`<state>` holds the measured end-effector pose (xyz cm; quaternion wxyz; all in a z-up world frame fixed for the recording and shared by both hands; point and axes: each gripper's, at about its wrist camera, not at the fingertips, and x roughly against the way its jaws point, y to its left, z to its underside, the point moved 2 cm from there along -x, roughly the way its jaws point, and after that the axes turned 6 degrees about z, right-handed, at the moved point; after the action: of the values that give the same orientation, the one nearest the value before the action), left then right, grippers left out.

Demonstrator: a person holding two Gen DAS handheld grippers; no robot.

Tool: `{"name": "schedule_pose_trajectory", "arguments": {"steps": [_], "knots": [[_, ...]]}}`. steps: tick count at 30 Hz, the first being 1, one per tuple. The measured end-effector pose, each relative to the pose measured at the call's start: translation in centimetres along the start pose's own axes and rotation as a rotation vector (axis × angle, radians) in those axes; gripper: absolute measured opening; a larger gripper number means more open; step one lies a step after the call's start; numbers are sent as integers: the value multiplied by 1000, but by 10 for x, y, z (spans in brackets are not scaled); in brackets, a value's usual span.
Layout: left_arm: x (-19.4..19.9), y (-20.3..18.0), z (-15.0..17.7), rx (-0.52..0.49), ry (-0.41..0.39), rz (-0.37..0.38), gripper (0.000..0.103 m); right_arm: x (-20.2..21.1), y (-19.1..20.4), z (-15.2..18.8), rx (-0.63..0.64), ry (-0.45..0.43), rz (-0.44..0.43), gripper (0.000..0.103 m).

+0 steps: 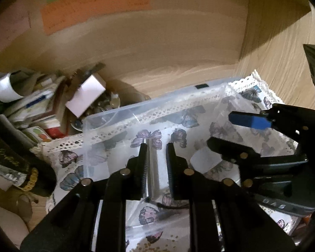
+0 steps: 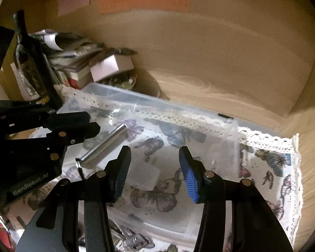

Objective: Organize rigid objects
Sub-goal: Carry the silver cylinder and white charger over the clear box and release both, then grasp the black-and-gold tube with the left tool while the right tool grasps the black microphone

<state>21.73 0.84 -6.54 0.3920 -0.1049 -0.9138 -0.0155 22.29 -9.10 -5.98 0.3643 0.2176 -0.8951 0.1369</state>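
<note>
A clear plastic box (image 1: pixel 107 113) stands on a butterfly-print cloth (image 1: pixel 71 155); it also shows in the right wrist view (image 2: pixel 124 96). A silver metal rod (image 1: pixel 153 168) lies in the box between the fingers of my left gripper (image 1: pixel 156 149), which stands slightly parted over it; the rod rests loose in the right wrist view (image 2: pixel 107 145). My left gripper (image 2: pixel 90 124) shows at left there. My right gripper (image 2: pixel 154 157) is open and empty above the box floor, over a white square piece (image 2: pixel 145 176). It shows at right in the left wrist view (image 1: pixel 224 128).
A cluttered pile of booklets and a white carton (image 1: pixel 86 96) sits at the back left beside a bowl of small items (image 2: pixel 119 82). A dark bottle (image 2: pixel 29 63) stands at left. Wooden walls (image 1: pixel 157 42) close the back and right. Metal clips (image 2: pixel 134 241) lie near the front.
</note>
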Motion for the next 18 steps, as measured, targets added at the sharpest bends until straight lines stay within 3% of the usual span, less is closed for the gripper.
{"name": "schedule_pose_trajectory", "arguments": {"steps": [6, 8, 13, 18], "knots": [[37, -1, 1, -2, -76, -23, 44, 42, -7, -2, -10, -91, 23, 55], [50, -1, 2, 0, -100, -32, 59, 53, -8, -1, -17, -114, 26, 57], [77, 0, 15, 0, -143, -61, 75, 81, -11, 7, -21, -170, 41, 70], [87, -1, 40, -2, -131, -90, 87, 94, -10, 24, -16, -184, 58, 71]]}}
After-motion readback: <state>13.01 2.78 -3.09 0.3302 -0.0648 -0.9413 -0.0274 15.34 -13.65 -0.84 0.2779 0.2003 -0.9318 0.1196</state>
